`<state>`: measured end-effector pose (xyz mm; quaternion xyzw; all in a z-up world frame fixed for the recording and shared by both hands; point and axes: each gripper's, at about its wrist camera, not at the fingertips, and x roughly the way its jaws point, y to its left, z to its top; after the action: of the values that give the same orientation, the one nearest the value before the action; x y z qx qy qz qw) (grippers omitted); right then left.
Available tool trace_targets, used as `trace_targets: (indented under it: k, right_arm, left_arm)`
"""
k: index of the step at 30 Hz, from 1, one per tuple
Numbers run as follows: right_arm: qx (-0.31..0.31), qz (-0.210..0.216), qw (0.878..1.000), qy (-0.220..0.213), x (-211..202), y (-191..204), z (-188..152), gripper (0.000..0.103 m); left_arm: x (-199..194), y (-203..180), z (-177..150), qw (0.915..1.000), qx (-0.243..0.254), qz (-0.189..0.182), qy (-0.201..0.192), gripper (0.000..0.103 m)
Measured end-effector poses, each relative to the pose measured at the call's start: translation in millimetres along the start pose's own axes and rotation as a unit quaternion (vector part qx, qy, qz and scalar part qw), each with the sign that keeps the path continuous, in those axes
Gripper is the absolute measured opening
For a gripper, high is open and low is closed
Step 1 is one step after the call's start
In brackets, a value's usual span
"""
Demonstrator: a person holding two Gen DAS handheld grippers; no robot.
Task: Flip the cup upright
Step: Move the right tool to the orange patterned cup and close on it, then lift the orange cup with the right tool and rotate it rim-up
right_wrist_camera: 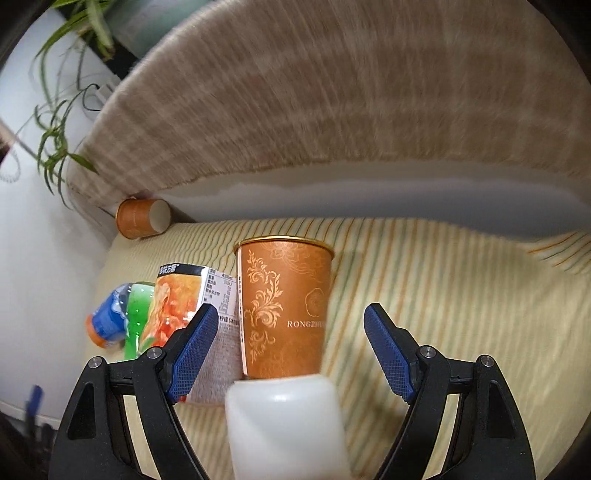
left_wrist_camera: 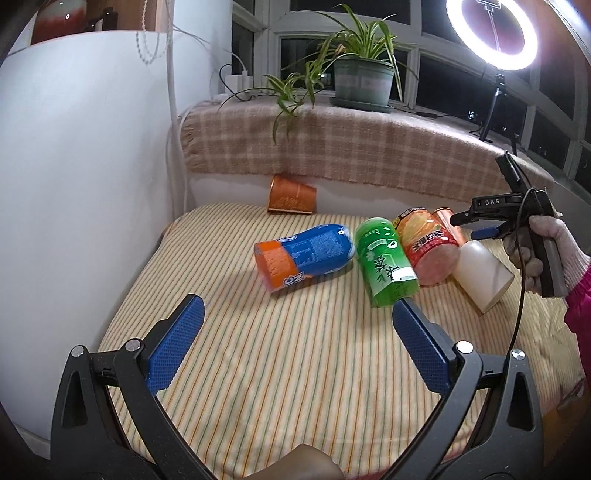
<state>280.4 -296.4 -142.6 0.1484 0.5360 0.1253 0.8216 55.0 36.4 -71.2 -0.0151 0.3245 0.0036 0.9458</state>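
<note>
Standing upright with its gold rim on top, one copper cup (right_wrist_camera: 284,310) sits on the striped mat (right_wrist_camera: 443,295) straight ahead of the right gripper (right_wrist_camera: 291,347), whose blue pads (right_wrist_camera: 388,350) are spread wide on either side of it without touching. A second copper cup (left_wrist_camera: 291,195) lies on its side at the mat's far left corner, against the wall under the plaid blanket (left_wrist_camera: 351,147).

Four bottles lie on the mat in a row running left to right across its middle: a blue-and-orange one (left_wrist_camera: 303,254), a green one (left_wrist_camera: 384,262), a red-labelled one (left_wrist_camera: 430,247) and a white one (left_wrist_camera: 480,273). The green, red and white bottles touch or nearly touch; the blue one lies just apart from the green. The upright cup stands at the far end of the red bottle, close behind the white one, which fills the bottom centre of the right wrist view.

The left gripper (left_wrist_camera: 295,339) hovers over the near part of the mat, its jaws wide apart and holding nothing. Bare mat stretches between it and the bottles, and more lies right of the upright cup toward the mat's right edge. One potted plant (left_wrist_camera: 362,79) and one ring light (left_wrist_camera: 491,33) stand on the ledge beyond the blanket.
</note>
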Motion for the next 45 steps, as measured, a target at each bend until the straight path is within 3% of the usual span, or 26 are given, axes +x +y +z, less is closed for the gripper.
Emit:
trace_targets:
  k: [8, 15, 19, 33, 45]
  right_arm:
    - [0.040, 0.040, 0.997, 0.046, 21.6, -14.2, 6.6, 0.081]
    - [0.051, 0.081, 0.994, 0.061, 30.3, -15.0, 9.0, 0.060]
    - [0.044, 0.077, 0.995, 0.053, 33.0, -8.3, 9.9, 0.060]
    - [0.043, 0.089, 0.995, -0.032, -12.3, -18.1, 14.6, 0.059]
    - [0.023, 0.137, 0.985, -0.103, -84.2, 20.5, -7.4, 0.059]
  left_arm:
    - [2.6, 4.6, -2.4, 1.0000, -0.003, 0.004, 0.006, 0.103]
    - [3.8, 7.7, -2.6, 0.9999, -0.007, 0.008, 0.009, 0.103]
    - [4.0, 8.1, -3.3, 0.9999, -0.007, 0.010, 0.008, 0.103]
    - [-4.9, 4.1, -2.5, 1.0000, -0.001, 0.009, -0.001, 0.103]
    - [-29.3, 2.7, -1.9, 0.9997, 0.000, 0.005, -0.024, 0.103]
